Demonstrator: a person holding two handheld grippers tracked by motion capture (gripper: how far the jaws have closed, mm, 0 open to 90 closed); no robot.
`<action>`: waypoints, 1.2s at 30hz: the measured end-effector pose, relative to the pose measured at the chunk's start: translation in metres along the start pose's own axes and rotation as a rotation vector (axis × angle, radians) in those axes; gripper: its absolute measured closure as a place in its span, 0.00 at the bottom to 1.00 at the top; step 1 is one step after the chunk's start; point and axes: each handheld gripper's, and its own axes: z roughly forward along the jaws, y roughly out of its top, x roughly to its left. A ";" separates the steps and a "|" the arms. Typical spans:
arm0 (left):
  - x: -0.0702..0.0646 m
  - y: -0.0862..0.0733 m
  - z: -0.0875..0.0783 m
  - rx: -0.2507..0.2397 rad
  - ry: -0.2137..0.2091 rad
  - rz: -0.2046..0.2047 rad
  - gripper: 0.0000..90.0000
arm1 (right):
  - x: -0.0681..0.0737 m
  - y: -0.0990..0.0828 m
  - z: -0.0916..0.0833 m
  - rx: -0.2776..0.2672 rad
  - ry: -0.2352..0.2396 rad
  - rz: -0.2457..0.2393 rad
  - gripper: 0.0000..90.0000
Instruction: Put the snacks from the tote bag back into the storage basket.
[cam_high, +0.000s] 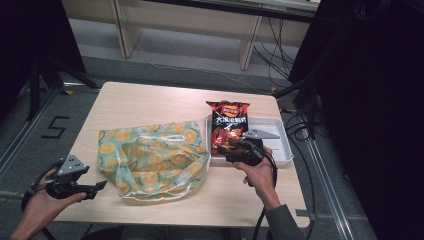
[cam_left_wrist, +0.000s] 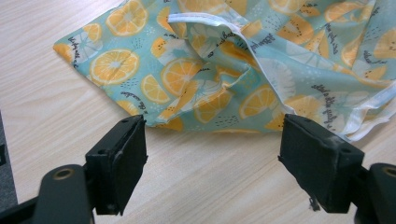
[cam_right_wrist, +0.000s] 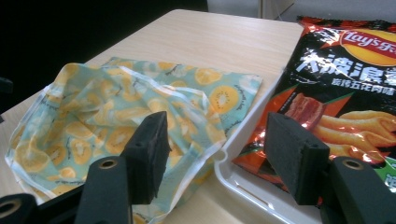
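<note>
We hold a claw in each hand at a light wooden table (cam_high: 150, 97).

Closest to us on the left is our left claw (cam_high: 100, 186). It sits at the near left edge of the table. Its two black jaws stand wide apart and nothing is between them. In the left gripper view, the bag (cam_left_wrist: 224, 70) lies just past the jaw tips, and bare table shows between the jaws.

The bag (cam_high: 155, 157) is soft cloth, blue-green with orange slices printed on it and a white edge. It lies crumpled in the middle of the table, between our two claws.

Our right claw (cam_high: 229, 148) hovers over the near left corner of a white tray (cam_high: 282, 145). Its jaws are apart too, and they pinch nothing. In the right gripper view, one jaw is over the bag (cam_right_wrist: 116, 116) and the other is over the chip packet (cam_right_wrist: 345, 84), with the tray's rim (cam_right_wrist: 247, 186) between them.

The chip packet (cam_high: 227, 122) is red and black. It lies in the tray, on the right side of the table, and its top end sticks out over the far rim.
</note>
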 end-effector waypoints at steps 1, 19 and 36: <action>0.000 0.000 0.000 0.001 -0.004 0.000 0.25 | 0.003 -0.002 0.001 -0.011 0.007 0.024 0.45; -0.005 0.001 0.002 0.000 -0.016 0.004 0.24 | 0.014 -0.015 0.001 0.026 0.073 -0.035 0.43; -0.010 0.003 0.001 -0.016 -0.014 0.011 0.24 | 0.022 -0.027 -0.002 0.068 0.074 -0.046 0.42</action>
